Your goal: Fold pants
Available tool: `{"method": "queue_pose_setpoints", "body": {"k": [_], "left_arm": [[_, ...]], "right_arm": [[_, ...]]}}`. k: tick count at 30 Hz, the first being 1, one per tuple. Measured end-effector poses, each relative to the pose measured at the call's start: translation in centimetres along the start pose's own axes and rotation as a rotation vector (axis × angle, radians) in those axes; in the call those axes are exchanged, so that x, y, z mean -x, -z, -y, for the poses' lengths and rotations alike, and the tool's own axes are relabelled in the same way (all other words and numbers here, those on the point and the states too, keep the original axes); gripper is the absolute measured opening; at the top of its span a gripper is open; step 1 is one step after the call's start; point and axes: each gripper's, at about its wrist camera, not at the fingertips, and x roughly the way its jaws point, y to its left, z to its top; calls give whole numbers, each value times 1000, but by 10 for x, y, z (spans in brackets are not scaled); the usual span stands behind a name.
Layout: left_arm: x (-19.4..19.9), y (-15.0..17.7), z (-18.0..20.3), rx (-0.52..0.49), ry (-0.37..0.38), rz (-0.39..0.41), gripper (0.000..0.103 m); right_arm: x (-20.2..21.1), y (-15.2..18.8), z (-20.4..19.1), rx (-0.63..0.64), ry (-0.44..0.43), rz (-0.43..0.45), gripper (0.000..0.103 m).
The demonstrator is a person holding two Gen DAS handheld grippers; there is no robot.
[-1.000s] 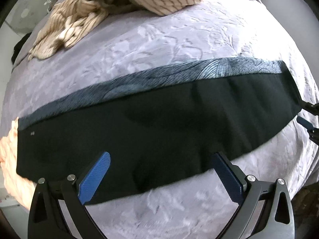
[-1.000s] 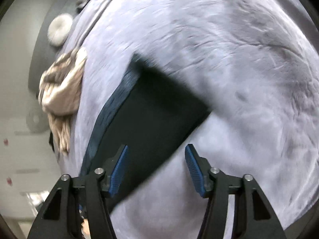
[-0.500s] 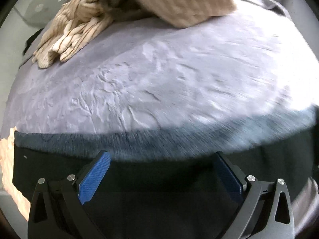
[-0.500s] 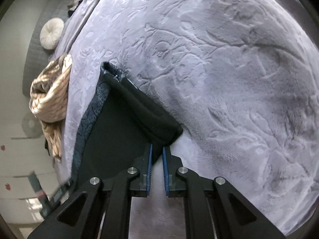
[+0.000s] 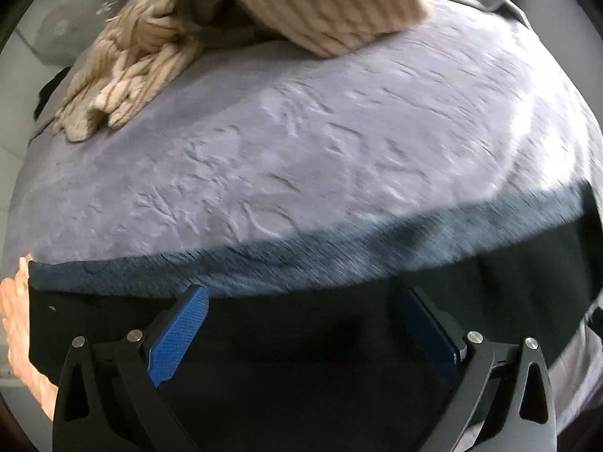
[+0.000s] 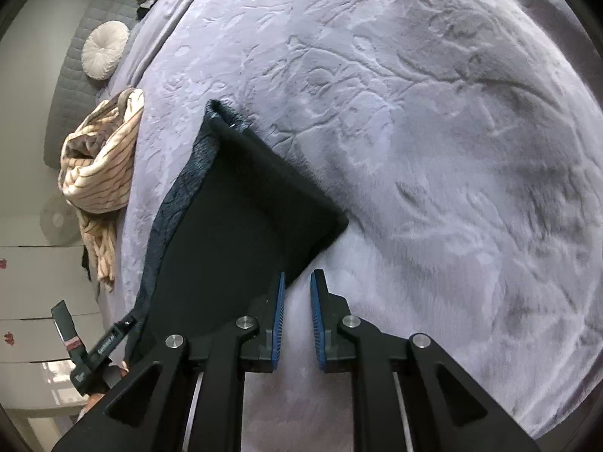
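The black pants (image 5: 301, 339) lie folded lengthwise on the lavender bedspread (image 5: 320, 150), with a blue-grey patterned strip (image 5: 301, 263) along their far edge. My left gripper (image 5: 305, 324) is open, low over the middle of the pants, its blue pads wide apart. In the right wrist view the pants (image 6: 233, 226) end in a hem near my right gripper (image 6: 297, 282). Its jaws stand nearly shut with a narrow gap. The cloth's edge lies at the left pad (image 6: 279, 316), and only bedspread shows between the pads.
A striped beige blanket (image 5: 320, 11) and crumpled beige cloth (image 5: 128, 75) lie at the far side of the bed. A round white cushion (image 6: 103, 49) rests by the grey headboard (image 6: 71, 86). Peach fabric (image 5: 15, 320) shows at the left edge.
My left gripper moved down and forward over the pants and stays open. My right gripper went from open to almost shut at the hem corner, then parted slightly.
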Motion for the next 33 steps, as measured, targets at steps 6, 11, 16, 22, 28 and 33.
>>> {"method": "queue_pose_setpoints", "body": {"k": [6, 11, 16, 22, 28, 33], "left_arm": [[6, 24, 38, -42, 78, -59, 103], [5, 40, 65, -65, 124, -95, 103], [-4, 51, 77, -60, 120, -119, 103], [-8, 55, 76, -45, 126, -125, 103], [-10, 55, 72, -39, 129, -123, 103], [-10, 56, 70, -45, 126, -123, 103]], "right_arm": [[-3, 16, -3, -8, -32, -27, 22], [-6, 21, -10, 7, -44, -37, 28], [4, 9, -29, 84, -47, 41, 28], [-7, -26, -35, 100, 42, 73, 28], [-3, -6, -18, 39, -43, 31, 29], [-9, 18, -15, 34, -81, -26, 41]]}}
